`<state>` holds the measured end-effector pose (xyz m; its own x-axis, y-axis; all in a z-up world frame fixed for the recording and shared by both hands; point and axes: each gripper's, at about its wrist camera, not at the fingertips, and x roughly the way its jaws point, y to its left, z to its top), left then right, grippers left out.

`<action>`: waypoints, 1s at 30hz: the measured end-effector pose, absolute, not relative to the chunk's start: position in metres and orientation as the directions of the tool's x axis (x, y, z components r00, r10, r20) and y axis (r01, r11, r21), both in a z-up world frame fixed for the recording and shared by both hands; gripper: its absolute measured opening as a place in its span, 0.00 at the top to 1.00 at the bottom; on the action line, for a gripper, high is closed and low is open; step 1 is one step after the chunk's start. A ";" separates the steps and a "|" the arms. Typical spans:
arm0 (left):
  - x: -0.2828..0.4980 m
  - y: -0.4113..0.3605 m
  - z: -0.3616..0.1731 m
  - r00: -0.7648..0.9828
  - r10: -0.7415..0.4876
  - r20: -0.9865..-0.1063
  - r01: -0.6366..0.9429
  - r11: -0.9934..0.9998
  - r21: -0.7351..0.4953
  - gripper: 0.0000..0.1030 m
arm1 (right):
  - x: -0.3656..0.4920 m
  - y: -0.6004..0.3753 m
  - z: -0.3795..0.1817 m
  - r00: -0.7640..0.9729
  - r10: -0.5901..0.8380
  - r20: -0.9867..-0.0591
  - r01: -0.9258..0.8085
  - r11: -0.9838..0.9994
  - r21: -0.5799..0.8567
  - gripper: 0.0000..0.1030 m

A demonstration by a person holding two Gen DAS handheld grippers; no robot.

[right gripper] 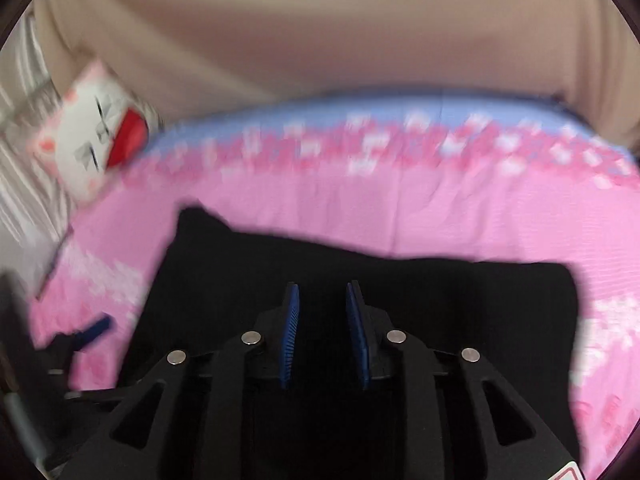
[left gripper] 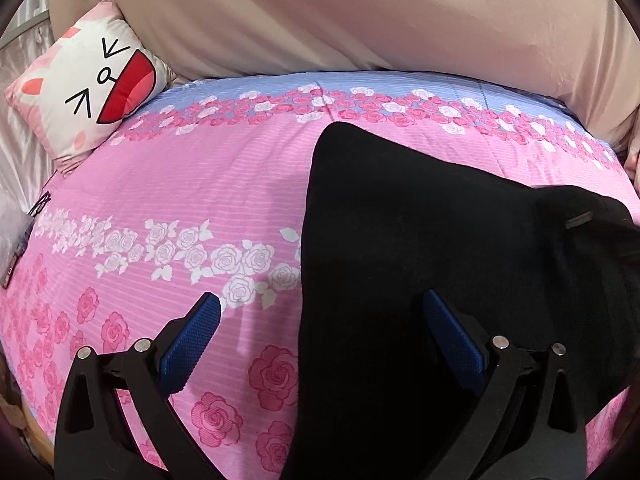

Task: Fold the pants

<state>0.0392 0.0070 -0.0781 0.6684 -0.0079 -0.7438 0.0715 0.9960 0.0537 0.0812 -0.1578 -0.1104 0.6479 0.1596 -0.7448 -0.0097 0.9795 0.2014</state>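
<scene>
Black pants (left gripper: pixel 420 240) lie folded on the pink rose-print bedspread (left gripper: pixel 180 200), at the right of the left wrist view. My left gripper (left gripper: pixel 320 308) is open wide just above the bed. Its left finger (left gripper: pixel 208 312) is over bare bedspread and its right finger (left gripper: pixel 436 312) over the pants, so the cloth's left edge runs between them. The right wrist view is blurred. It shows my right gripper (right gripper: pixel 322 300) over the pants (right gripper: pixel 440 292), its blue pads a narrow gap apart with nothing pinched between them. The left gripper's blue finger (right gripper: pixel 94 330) shows at the left there.
A white and pink cat-face pillow (left gripper: pixel 92 92) leans at the bed's far left corner. A beige padded headboard (left gripper: pixel 360 20) runs along the far side. A small dark device with a cord (left gripper: pixel 24 240) lies at the bed's left edge beside white cloth.
</scene>
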 end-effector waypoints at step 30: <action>-0.016 0.009 -0.080 0.667 -0.004 -0.745 0.123 0.987 0.105 0.05 | -0.095 -0.243 -0.095 0.730 -0.049 -0.681 0.194 0.971 0.138 0.74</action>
